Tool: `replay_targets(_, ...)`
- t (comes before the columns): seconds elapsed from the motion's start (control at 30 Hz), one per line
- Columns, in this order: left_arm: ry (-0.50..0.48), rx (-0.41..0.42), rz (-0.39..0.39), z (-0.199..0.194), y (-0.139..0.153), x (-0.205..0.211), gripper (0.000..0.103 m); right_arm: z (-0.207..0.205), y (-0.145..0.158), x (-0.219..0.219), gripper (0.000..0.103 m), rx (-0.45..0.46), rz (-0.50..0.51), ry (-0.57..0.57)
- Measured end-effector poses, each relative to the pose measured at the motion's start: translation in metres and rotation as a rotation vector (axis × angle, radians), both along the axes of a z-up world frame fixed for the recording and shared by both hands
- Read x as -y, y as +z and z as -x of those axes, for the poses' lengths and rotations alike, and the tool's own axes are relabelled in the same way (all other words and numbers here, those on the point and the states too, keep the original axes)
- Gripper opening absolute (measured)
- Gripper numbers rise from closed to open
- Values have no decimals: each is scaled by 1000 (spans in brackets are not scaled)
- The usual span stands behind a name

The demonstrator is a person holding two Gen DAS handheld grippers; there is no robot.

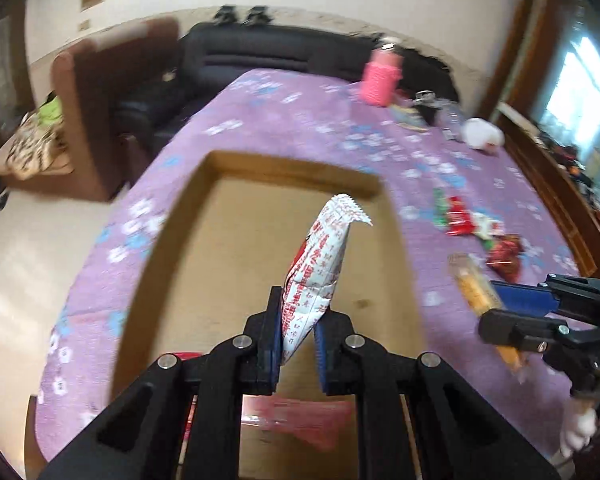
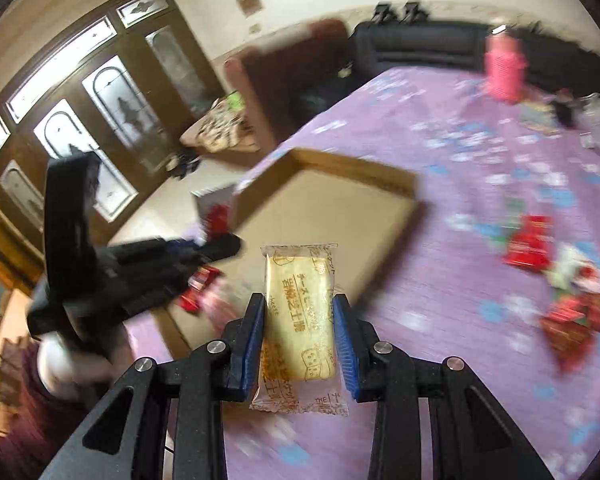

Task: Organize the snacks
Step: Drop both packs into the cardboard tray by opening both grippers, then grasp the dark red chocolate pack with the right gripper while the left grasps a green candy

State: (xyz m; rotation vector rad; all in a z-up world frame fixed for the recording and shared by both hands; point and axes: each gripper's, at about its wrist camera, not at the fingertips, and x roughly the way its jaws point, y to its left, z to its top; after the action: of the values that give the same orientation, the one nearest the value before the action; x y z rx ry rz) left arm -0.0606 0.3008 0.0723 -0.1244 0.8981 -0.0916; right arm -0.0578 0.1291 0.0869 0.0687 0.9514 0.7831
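My left gripper (image 1: 298,320) is shut on a white snack packet with red print (image 1: 320,264), held upright above the open cardboard box (image 1: 172,240). A pink packet (image 1: 300,420) and a red one lie in the box near its front edge. My right gripper (image 2: 300,320) is shut on a yellow cheese biscuit packet (image 2: 300,320), held over the purple cloth just right of the box (image 2: 380,176). The right gripper (image 1: 500,304) with its biscuit packet (image 1: 476,292) shows at the right of the left wrist view. The left gripper (image 2: 216,250) shows at the left of the right wrist view.
Several red, green and white snack packets (image 1: 480,232) lie loose on the purple flowered tablecloth (image 1: 300,120) right of the box. A pink bottle (image 1: 380,80), a jar and a white object stand at the far right. A dark sofa and a brown armchair stand beyond the table.
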Motion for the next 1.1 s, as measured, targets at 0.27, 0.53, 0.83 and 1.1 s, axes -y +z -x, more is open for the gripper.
replay_targets(0.27, 108, -76, 22, -14, -36, -48, 14, -32, -50, -98, 38, -50, 121, 36)
replay_targets(0.53, 160, -20, 79, 7, -19, -65, 51, -43, -55, -82, 45, -99, 63, -25)
replay_targets(0.83, 79, 161, 162, 58, 36, -15, 74, -24, 4, 67, 63, 64, -19, -250)
replay_targets(1.1, -97, 131, 246, 51, 39, 68, 75, -31, -29, 218, 63, -5, 31, -554)
